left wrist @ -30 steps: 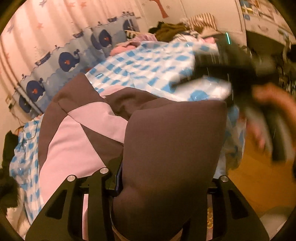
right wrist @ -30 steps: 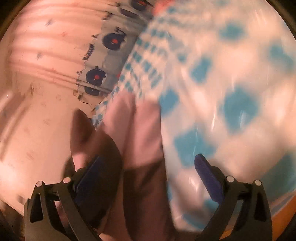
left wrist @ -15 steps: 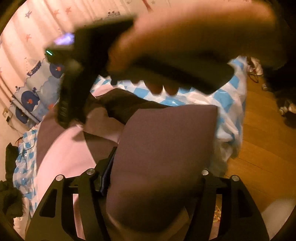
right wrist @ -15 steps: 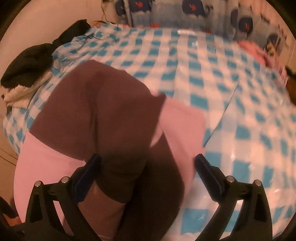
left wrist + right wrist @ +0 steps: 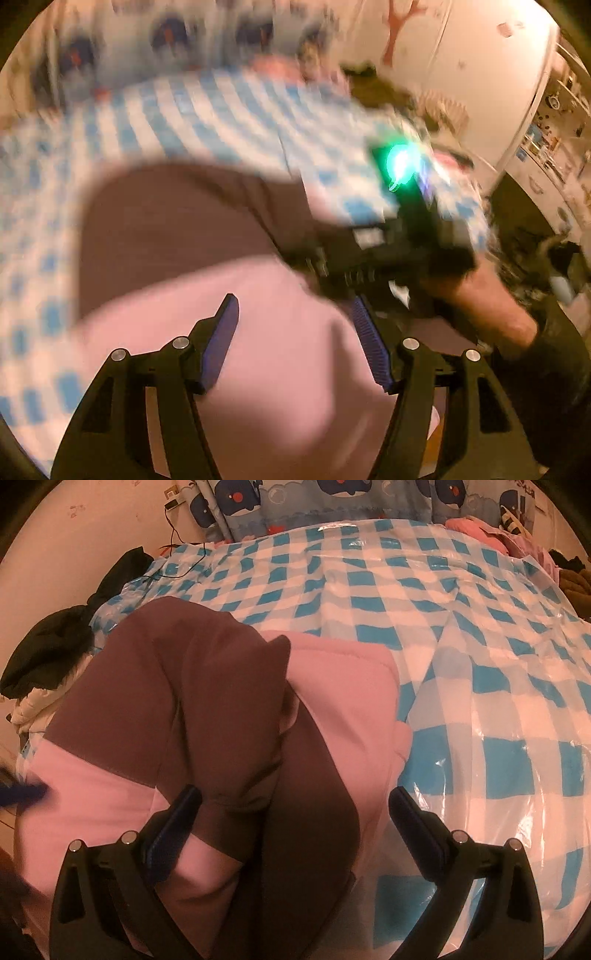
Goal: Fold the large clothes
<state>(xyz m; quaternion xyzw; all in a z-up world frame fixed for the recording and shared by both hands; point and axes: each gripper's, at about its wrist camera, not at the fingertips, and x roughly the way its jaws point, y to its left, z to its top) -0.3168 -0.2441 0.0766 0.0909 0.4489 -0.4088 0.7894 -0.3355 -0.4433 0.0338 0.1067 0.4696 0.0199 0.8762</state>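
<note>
A brown and pink garment (image 5: 229,716) lies folded on the blue-checked bed cover (image 5: 461,635). In the right wrist view my right gripper (image 5: 291,805) is open just above its near edge, with a brown sleeve between the jaws. In the blurred left wrist view my left gripper (image 5: 295,310) is open and empty over the pink part of the garment (image 5: 280,369). The right gripper's body shows there at the right with a green light (image 5: 399,164). A blue fingertip (image 5: 26,792) of the left gripper shows at the left edge of the right wrist view.
A whale-print cushion (image 5: 332,498) runs along the far edge of the bed. Dark clothes (image 5: 55,642) lie at the bed's left corner, pink clothes (image 5: 476,530) at the far right. A white cupboard (image 5: 480,74) stands right of the bed.
My left gripper has let go of the brown fabric, opened and swung over the pink part. My right gripper has settled at the garment's near edge, still open.
</note>
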